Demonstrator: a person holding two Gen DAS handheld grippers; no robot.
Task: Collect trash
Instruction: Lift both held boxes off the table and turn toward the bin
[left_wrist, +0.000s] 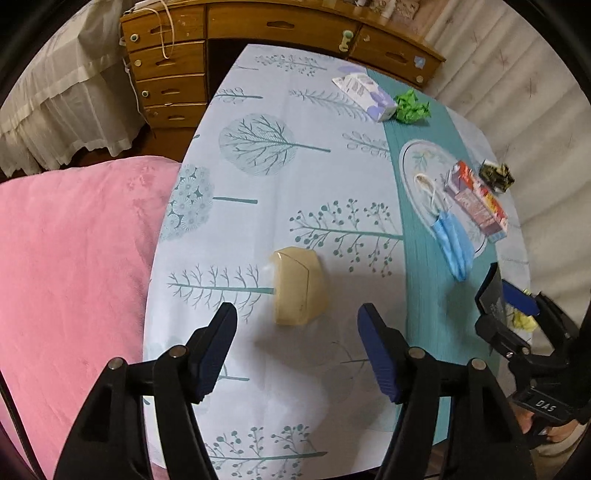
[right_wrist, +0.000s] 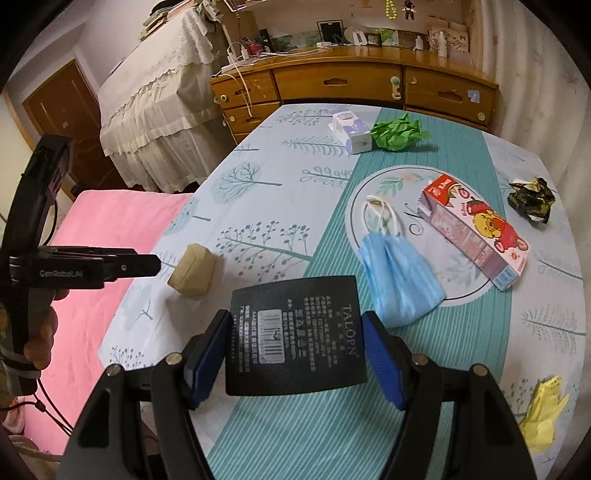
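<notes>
**Trash collection barely begun: one item in hand, the rest on the table**

While the right gripper (right_wrist: 295, 354) is clenched on a flat black packet with a white barcode label (right_wrist: 295, 334), its blue pads pressing both side edges and the packet lifted clear of the cloth, the left gripper (left_wrist: 297, 354) stands released, jaws apart and nothing between them. No earlier picture is available to compare.

Just ahead of the left gripper lies a small beige rounded box (left_wrist: 298, 286), flat on the tree-printed tablecloth (left_wrist: 258, 110), untouched.

Further out, on the teal runner and its oval motif, lie a crumpled blue face mask with white ear loops (right_wrist: 397, 273) and a red-and-pink cartoon-printed carton (right_wrist: 476, 230), near one another but apart. Beyond the carton sits a crumpled black-and-gold wrapper (right_wrist: 532, 199). At the far end a white-and-purple small box (right_wrist: 351, 129) lies touching or just beside a crumpled green paper wad (right_wrist: 397, 131). Near the right edge lies a crumpled yellow paper scrap (right_wrist: 543, 413).

No bin, bag or other receptacle is visible in either view, so where the collected items go cannot be told.

Judgement: the task is at an early stage. One piece is secured; at least seven remain on the table. The beige box looks the likeliest next pick for the free left gripper.
</notes>
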